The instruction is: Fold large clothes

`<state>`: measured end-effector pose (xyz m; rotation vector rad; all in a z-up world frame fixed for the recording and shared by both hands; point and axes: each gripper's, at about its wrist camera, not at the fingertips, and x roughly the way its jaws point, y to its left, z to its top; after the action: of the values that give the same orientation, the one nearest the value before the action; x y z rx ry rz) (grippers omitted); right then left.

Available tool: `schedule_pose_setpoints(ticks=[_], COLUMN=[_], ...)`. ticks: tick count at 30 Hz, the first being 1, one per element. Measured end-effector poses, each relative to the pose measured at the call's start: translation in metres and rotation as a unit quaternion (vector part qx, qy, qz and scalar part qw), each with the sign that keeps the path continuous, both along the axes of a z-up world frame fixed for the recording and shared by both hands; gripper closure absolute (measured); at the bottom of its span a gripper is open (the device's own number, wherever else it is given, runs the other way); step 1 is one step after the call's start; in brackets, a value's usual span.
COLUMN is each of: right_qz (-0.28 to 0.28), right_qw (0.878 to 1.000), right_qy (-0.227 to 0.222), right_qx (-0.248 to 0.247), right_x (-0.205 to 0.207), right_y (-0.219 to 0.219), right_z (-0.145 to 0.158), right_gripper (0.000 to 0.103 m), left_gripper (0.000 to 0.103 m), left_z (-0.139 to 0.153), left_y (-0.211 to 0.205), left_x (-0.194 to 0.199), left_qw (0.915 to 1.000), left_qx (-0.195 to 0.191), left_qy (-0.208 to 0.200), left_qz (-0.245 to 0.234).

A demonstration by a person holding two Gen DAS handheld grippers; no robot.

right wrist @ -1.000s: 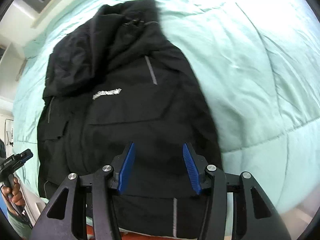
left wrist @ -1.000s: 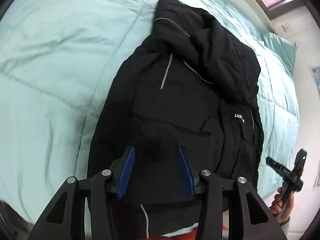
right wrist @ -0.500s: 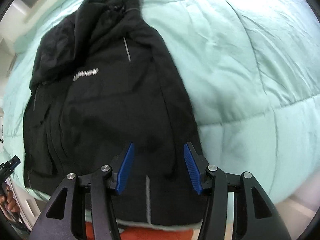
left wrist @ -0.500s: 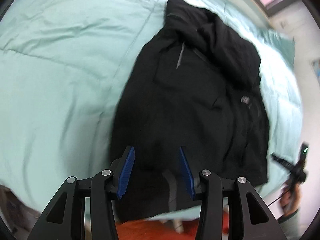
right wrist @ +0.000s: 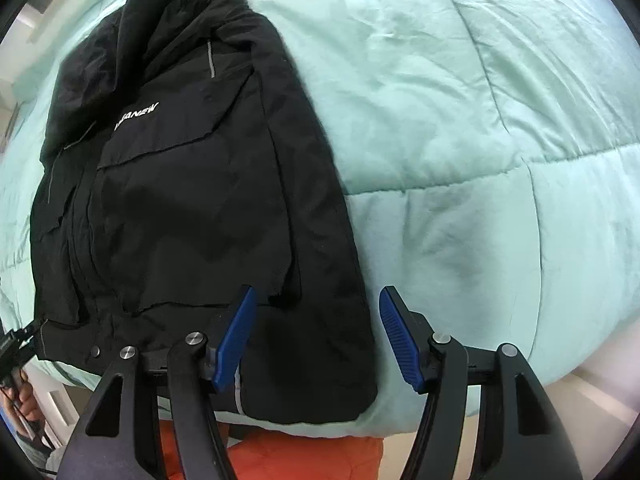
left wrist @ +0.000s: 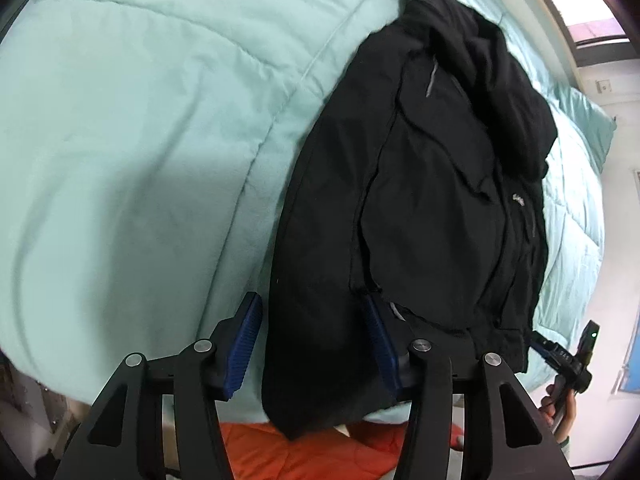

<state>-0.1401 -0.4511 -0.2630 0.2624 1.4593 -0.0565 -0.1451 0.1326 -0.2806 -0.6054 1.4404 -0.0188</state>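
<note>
Two grippers hang over the near hem of a black jacket [left wrist: 420, 208] spread on a mint-green quilted bed [left wrist: 140, 140], each now drawn outward to its own side of the garment. One second back both sat over the middle of the hem; in the left wrist view the left gripper [left wrist: 314, 344] has slid toward the jacket's left edge, which now runs up between its blue pads, with bare quilt filling the left half of the frame. In the right wrist view the right gripper [right wrist: 316, 338] has shifted the other way, and the jacket's right edge falls between its pads, with quilt beyond at right. Both grippers stand wide, nothing between the pads being pinched, and neither appears to touch the cloth. The jacket [right wrist: 180, 184] lies lengthwise, hood bunched toward the top of each frame, white chest lettering [right wrist: 136, 115] in the upper left of the right wrist view, sleeves apparently already laid inward over the body. Its hem overhangs the bed's near edge above an orange cloth [right wrist: 280, 458] at bottom centre. The spread of the hands suggests the next step is a grasp of the two lower corners, ready to carry the hem up toward the hood. That fold is not yet begun. Thick, slippery shell fabric may slide from a shallow bite.
</note>
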Motion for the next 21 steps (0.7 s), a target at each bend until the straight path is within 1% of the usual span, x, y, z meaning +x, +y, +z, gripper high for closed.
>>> schedule_pose_setpoints(ticks=[3, 5, 6, 7, 8, 9, 10, 12, 13, 14, 15, 16, 17, 18, 20, 21], right_qz=[0.014, 0.013, 0.011, 0.006, 0.000, -0.005, -0.009, -0.017, -0.021, -0.024, -0.027, -0.034, -0.037, -0.031, -0.009, 0.001], right_qw=[1.000, 1.000, 1.000, 1.000, 1.000, 1.000, 1.000, 0.998, 0.998, 0.997, 0.996, 0.995, 0.993, 0.992, 0.994, 0.994], right_qy=[-0.006, -0.003, -0.001, 0.000, 0.003, 0.008, 0.015, 0.027, 0.032, 0.037, 0.040, 0.044, 0.041, 0.033, 0.020, 0.016], right_qx=[-0.009, -0.013, -0.011, -0.007, -0.004, 0.005, 0.024, 0.054, 0.058, 0.063, 0.071, 0.084, 0.103, 0.119, 0.107, 0.110], right_x=[0.005, 0.005, 0.005, 0.005, 0.003, 0.002, 0.000, -0.002, -0.004, -0.005, -0.006, -0.007, -0.009, -0.010, -0.012, -0.012], right_y=[0.005, 0.003, 0.000, -0.005, -0.011, -0.017, -0.022, -0.028, -0.030, -0.031, -0.032, -0.034, -0.033, -0.031, -0.028, -0.027], right_z=[0.003, 0.002, 0.001, -0.001, -0.003, -0.006, -0.011, -0.020, -0.025, -0.030, -0.033, -0.036, -0.035, -0.031, -0.020, -0.015], right_gripper=[0.036, 0.036, 0.036, 0.036, 0.036, 0.036, 0.036, 0.036, 0.036, 0.036, 0.036, 0.037, 0.041, 0.058, 0.060, 0.060], left_gripper=[0.049, 0.049, 0.049, 0.049, 0.049, 0.049, 0.049, 0.049, 0.049, 0.055, 0.062, 0.077, 0.082, 0.082, 0.082, 0.082], left_z=[-0.003, -0.002, -0.002, -0.003, -0.004, -0.004, -0.007, -0.009, -0.008, -0.006, -0.001, 0.003, 0.012, 0.018, 0.031, 0.034], left_y=[-0.002, -0.003, 0.000, 0.001, 0.003, 0.003, 0.002, -0.001, -0.006, -0.010, -0.015, -0.020, -0.022, -0.021, -0.020, -0.021], left_x=[0.000, 0.000, -0.002, -0.002, -0.004, -0.005, -0.004, -0.003, -0.002, -0.001, 0.000, 0.001, 0.001, 0.002, 0.005, 0.006], left_qw=[0.9998, 0.9999, 0.9999, 0.9998, 0.9993, 0.9985, 0.9973, 0.9970, 0.9968, 0.9968, 0.9961, 0.9955, 0.9937, 0.9918, 0.9859, 0.9831], left_qx=[-0.017, -0.006, -0.010, -0.017, -0.036, -0.054, -0.073, -0.076, -0.078, -0.077, -0.079, -0.082, -0.093, -0.105, -0.139, -0.155], left_qy=[-0.013, -0.010, -0.010, -0.008, -0.008, -0.007, -0.002, -0.001, -0.006, -0.015, -0.028, -0.037, -0.053, -0.064, -0.085, -0.090], left_qz=[-0.002, -0.005, 0.001, 0.004, 0.004, 0.002, -0.003, -0.008, -0.014, -0.018, -0.027, -0.032, -0.034, -0.034, -0.036, -0.039])
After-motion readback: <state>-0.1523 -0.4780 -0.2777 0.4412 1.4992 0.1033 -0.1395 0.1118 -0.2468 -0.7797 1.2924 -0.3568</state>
